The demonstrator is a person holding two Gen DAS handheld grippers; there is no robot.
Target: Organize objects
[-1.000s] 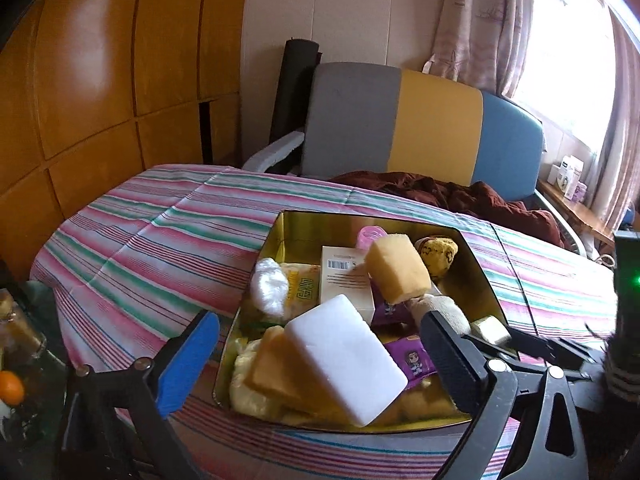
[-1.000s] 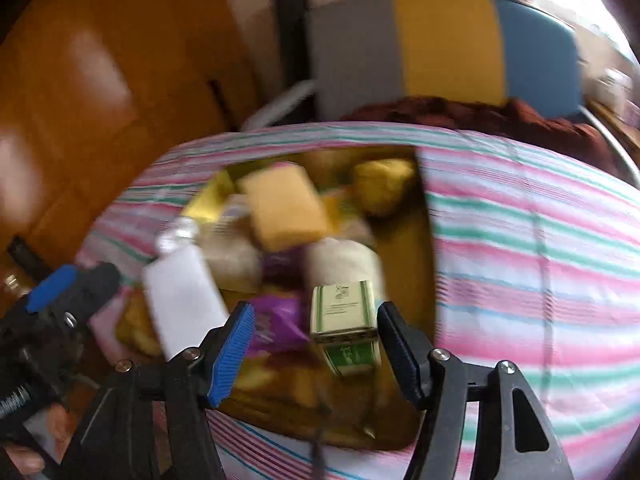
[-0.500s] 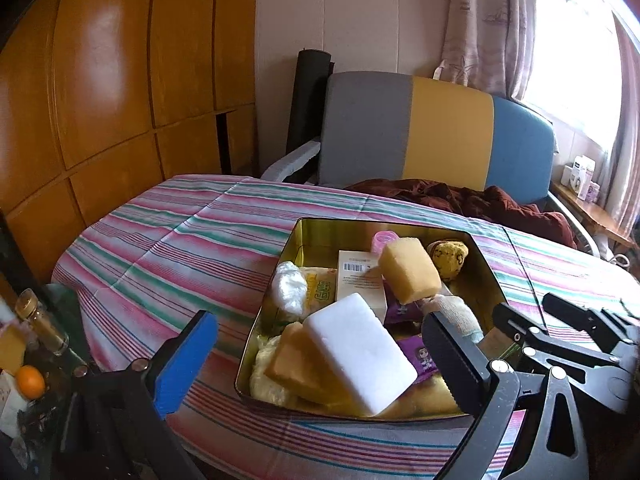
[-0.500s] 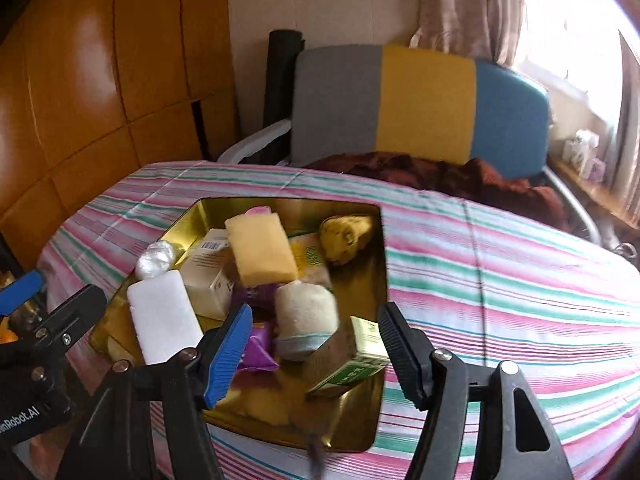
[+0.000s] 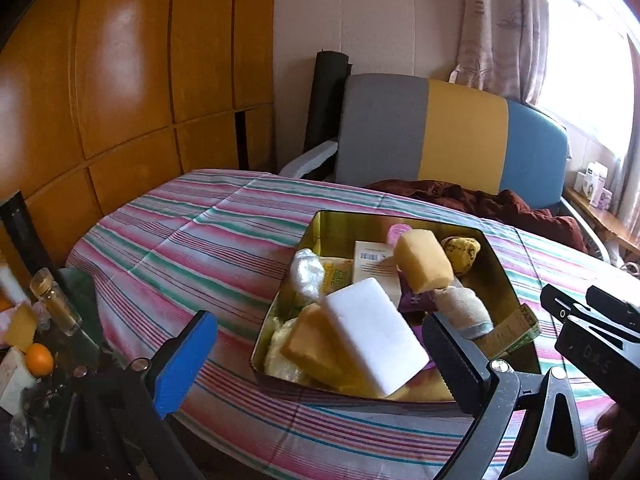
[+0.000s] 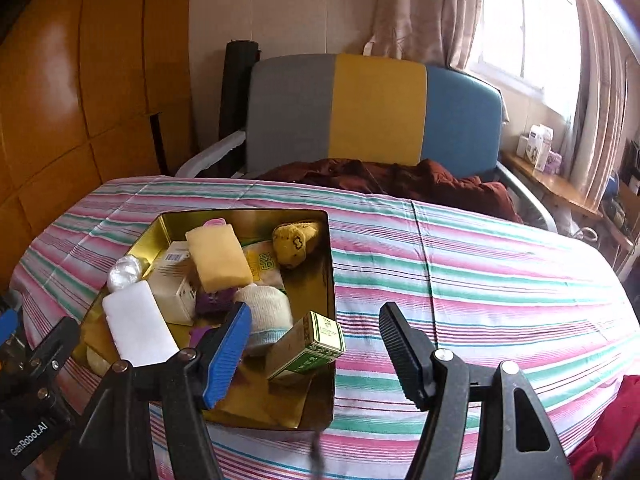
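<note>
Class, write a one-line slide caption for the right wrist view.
Open right gripper hangs empty over a gold tin of sponges and boxes on a striped tablecloth.

I see glossy orange wood panelling (image 5: 120, 80) filling the left of the frame, with a cream wall (image 6: 280, 4) beside it. Behind the bench's striped cloth (image 6: 460, 280) stands a chair with a grey, yellow and blue backrest (image 6: 376, 108). At upper right, daylight pours through a curtained window (image 6: 524, 20).

Gold tin (image 6: 331, 264); white block (image 6: 138, 326); pink-green-white striped tablecloth (image 6: 480, 280); grey-yellow-blue chair (image 6: 372, 108)
</note>
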